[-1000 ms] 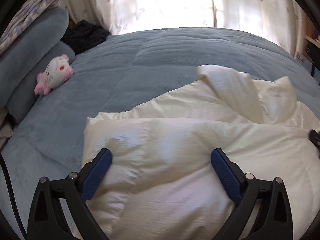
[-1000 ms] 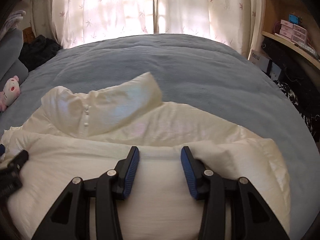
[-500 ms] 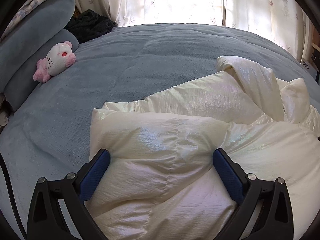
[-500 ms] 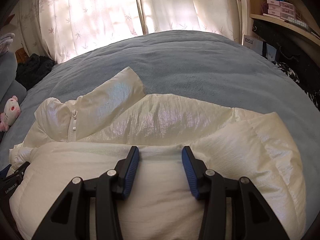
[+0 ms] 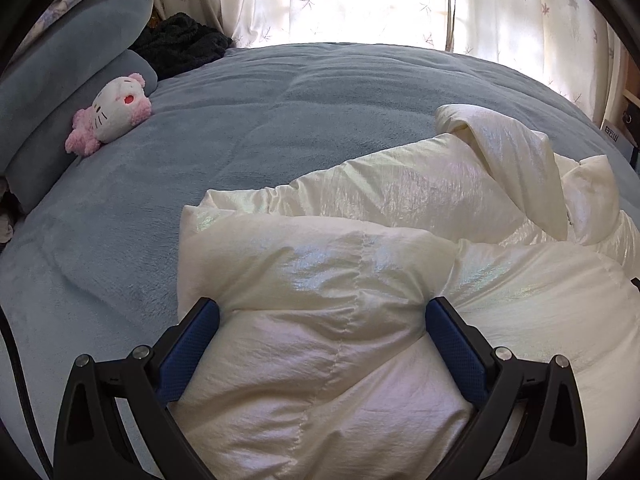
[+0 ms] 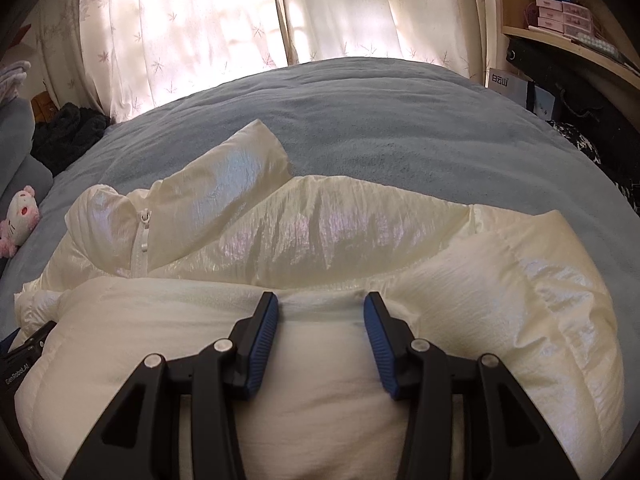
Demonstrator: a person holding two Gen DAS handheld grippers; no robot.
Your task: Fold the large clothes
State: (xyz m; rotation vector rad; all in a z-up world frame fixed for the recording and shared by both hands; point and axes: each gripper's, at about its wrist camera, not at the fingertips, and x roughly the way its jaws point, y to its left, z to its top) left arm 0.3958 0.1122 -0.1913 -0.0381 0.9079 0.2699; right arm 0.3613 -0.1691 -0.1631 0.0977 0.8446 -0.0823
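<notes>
jacket (image 5: 328,360) on bed (image 5: 280,120) | one fold laid over, collar end left | left gripper (image 5: 322,326) jaws wide, right gripper (image 6: 321,322) jaws half-closed; grip on padding cannot be told

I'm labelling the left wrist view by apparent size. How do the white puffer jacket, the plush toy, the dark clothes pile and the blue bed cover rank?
1. Blue bed cover
2. White puffer jacket
3. Dark clothes pile, though it lies farther off, so this is unsure
4. Plush toy
</notes>
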